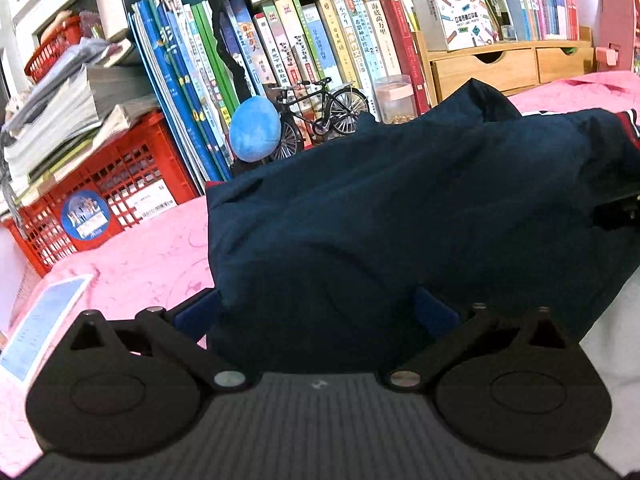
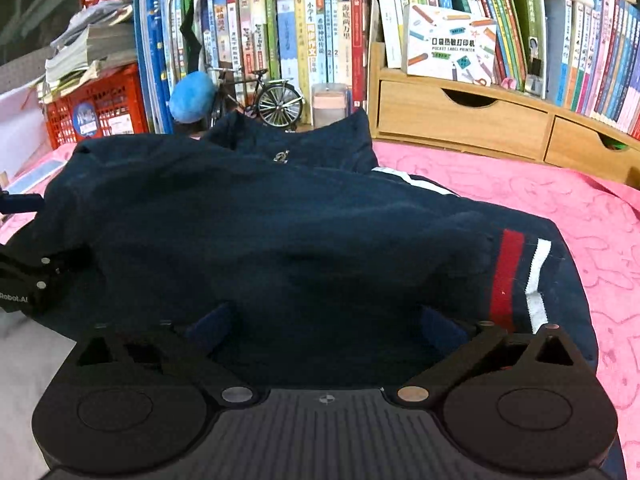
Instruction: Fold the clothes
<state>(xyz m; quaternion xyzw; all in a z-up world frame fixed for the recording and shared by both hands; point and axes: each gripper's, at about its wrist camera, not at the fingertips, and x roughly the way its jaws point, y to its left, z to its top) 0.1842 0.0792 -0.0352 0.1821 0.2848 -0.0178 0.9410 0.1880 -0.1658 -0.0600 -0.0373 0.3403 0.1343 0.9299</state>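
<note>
Our right gripper has its jaws spread as wide as they go, blue pads apart, with the navy jacket lying between them but not pinched. Our left gripper looks the same: jaws wide, fabric between and over the fingers, nothing clamped that we can see. Both sit at the near edge of the jacket, side by side.

The jacket is bunched in a loose, partly folded heap on the pink tablecloth, collar and zip pull toward the books, the red and white striped cuff on top near our right gripper.

We judge a fold has just been laid and let go. Next we need to draw both grippers clear without dragging cloth, then find a clean edge to pinch for a further fold or to flatten the bulge.
</note>
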